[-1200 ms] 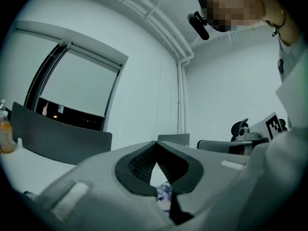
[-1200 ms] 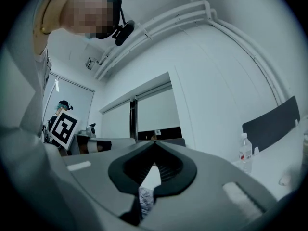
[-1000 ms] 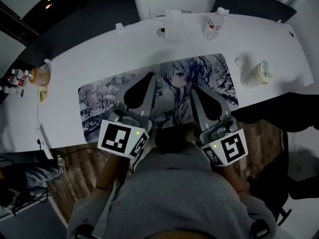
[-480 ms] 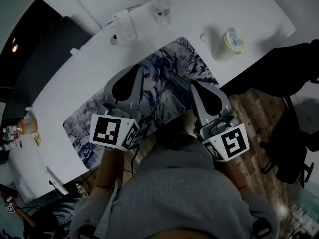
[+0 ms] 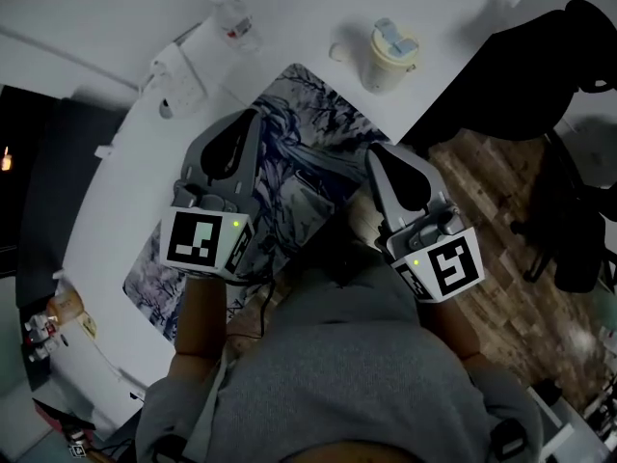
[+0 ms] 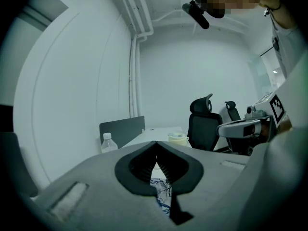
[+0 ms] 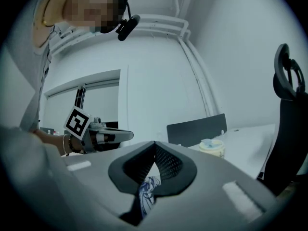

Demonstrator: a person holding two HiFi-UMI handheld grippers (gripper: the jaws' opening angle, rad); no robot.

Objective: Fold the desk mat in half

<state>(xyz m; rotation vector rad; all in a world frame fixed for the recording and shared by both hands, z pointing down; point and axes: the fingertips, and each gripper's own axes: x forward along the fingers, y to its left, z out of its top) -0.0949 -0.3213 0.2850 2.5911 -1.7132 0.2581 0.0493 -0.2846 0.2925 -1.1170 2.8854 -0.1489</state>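
Desk [image 5: 463, 27] bears desk mat [image 5: 301, 148]; closed left gripper [image 5: 243, 122], right gripper [image 5: 379, 154] near its edge.

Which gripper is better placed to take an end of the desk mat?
Probably right: the right gripper, shut, hovers by the desk mat corner near the cup; the left gripper is over its middle.

The desk mat [image 5: 294, 143] lies on the table [image 5: 463, 8]; the cup [image 5: 390, 54] stands at its one o'clock; the bottle [image 5: 236, 22] at eleven; the chair [image 5: 569, 181] off the table at three o'clock.
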